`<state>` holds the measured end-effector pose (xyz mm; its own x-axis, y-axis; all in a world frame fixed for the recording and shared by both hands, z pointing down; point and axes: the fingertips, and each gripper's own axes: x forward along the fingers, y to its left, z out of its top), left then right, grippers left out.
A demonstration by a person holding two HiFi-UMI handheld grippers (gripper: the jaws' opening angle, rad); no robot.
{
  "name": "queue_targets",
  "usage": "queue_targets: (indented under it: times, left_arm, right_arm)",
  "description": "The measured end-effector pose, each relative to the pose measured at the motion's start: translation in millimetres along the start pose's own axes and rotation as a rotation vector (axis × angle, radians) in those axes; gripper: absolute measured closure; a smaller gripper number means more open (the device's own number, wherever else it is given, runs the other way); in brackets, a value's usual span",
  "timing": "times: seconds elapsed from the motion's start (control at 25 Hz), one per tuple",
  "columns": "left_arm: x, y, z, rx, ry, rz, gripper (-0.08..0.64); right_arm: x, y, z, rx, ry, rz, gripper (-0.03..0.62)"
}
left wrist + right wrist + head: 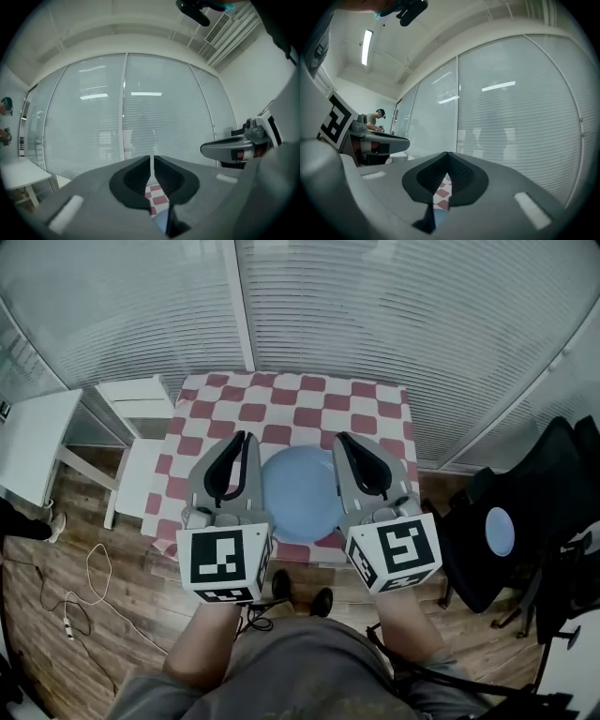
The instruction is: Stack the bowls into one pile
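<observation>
Centrally, one blue bowl (300, 493) is seen on the checkered counter (281, 395); nested bowls cannot be counted. Two grippers are held beside it: the left gripper (246, 437) is closed and empty, and the right gripper (340, 438) likewise.

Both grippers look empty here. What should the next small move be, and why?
Probably just draw both back and stop: the left gripper and right gripper are shut on nothing, and only one blue bowl, perhaps a pile, shows on the checkered table, no loose bowl visible.

Blinded glass wall (394, 324), wood floor (56, 568)
</observation>
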<state>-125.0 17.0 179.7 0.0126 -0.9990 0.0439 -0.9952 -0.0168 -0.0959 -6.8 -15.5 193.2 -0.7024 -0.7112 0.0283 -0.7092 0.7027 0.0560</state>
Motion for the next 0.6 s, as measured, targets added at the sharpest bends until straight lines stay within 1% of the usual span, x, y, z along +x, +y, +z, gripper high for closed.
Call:
queue_targets:
  times: [0.16,0.48,0.6]
  left_arm:
    - [2.2,-3.7,2.6,-0.012,-0.007,-0.012,0.534]
    - [9.0,-6.0,5.1,-0.013,-0.017,-0.013,0.538]
    - [10.3,-6.1,5.0,-0.014,-0.017,-0.013,0.542]
  right_arm:
    - [-2.0,-7.7,6.7,-0.020,-0.007,-0.024,0.568]
    - [3.3,-12.6,11.1,-0.058,-0.016,-0.026,0.568]
    - [3.2,-16.7,11.1,-0.070,-0.010,-0.040,0.568]
